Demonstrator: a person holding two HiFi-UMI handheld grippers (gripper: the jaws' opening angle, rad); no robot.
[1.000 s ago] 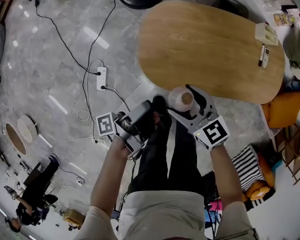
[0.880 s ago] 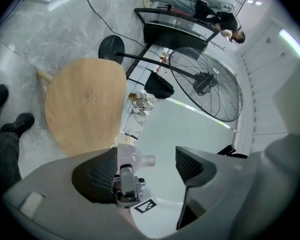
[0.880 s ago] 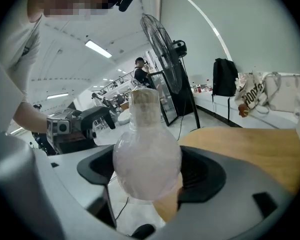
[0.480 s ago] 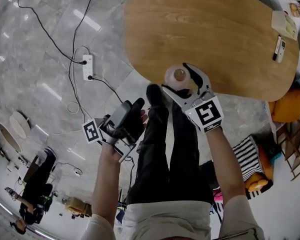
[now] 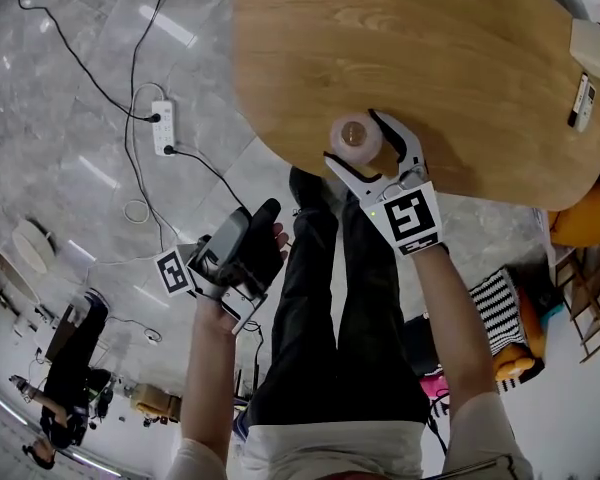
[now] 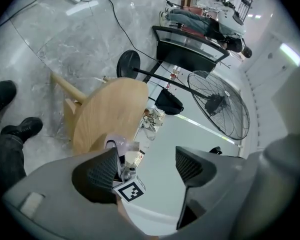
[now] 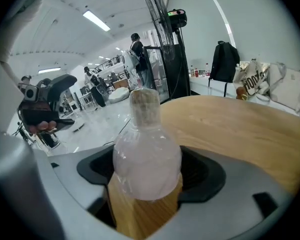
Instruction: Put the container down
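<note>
Container clamped in right claw, over table

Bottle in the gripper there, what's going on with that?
A person at a wooden table holds a gripper in each hand. The right gripper is shut on a pale round bottle at the table's near edge, not yet released. The left gripper is open and empty, off to the side over the floor.

I am holding the round, cloudy pink bottle upright in my right claw, its tan stopper pointing up, over the wooden table's near edge.
</note>
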